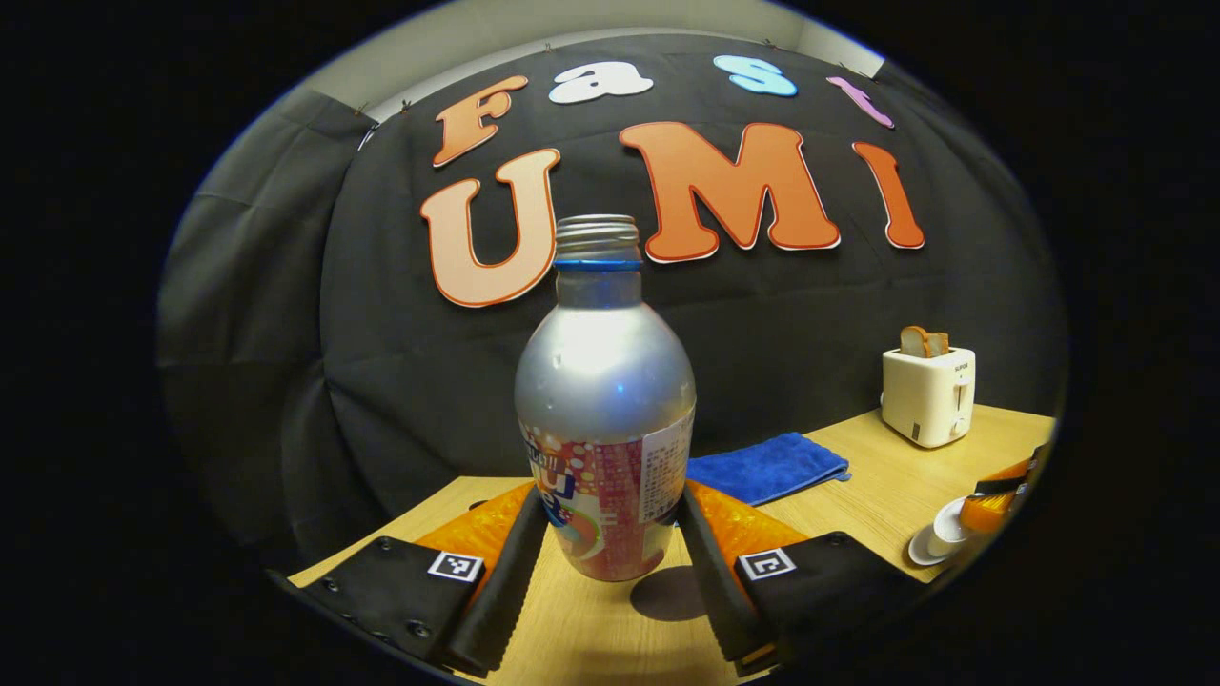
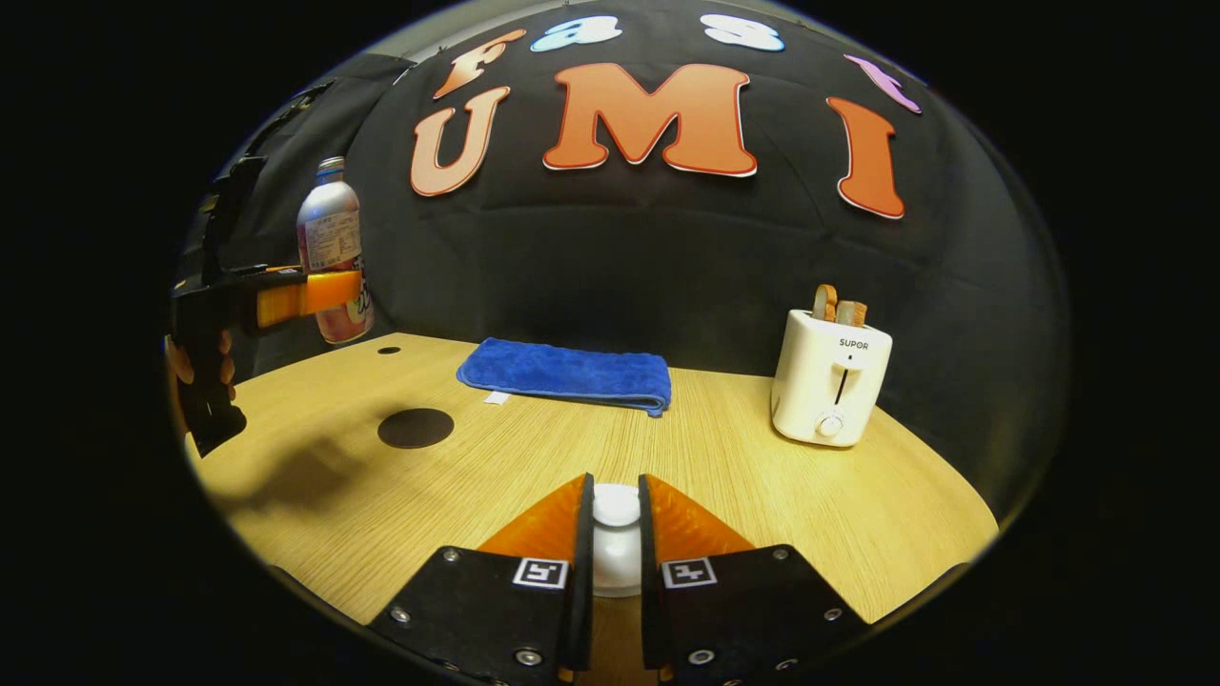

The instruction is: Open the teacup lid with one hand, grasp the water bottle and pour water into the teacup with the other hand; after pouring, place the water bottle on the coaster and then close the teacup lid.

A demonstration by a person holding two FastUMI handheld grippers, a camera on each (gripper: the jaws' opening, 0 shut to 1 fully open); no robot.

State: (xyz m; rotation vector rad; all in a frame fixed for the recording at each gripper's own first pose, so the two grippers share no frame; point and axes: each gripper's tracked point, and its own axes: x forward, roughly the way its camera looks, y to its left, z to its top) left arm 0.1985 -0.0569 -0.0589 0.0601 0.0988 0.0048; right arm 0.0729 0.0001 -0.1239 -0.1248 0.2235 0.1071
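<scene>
With the left gripper (image 1: 610, 548) clamped low on the bottle (image 1: 604, 419) above the worktop (image 2: 743, 448) and the right gripper (image 2: 616, 543) pinching the lid (image 2: 616, 505), the top-heavy bottle could swing when tipped.

the water bottle (image 1: 604, 400) is silver with a blue neck ring and a red, white and blue label. a blue towel (image 2: 564, 373), a cream toaster (image 2: 829, 378) and a dark round coaster (image 2: 415, 428) sit on the pale wood-grain tabletop (image 2: 743, 476).

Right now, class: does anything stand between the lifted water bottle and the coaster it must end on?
Nothing visible does. The water bottle hangs in the left gripper above bare table; the coaster lies uncovered below it.
</scene>
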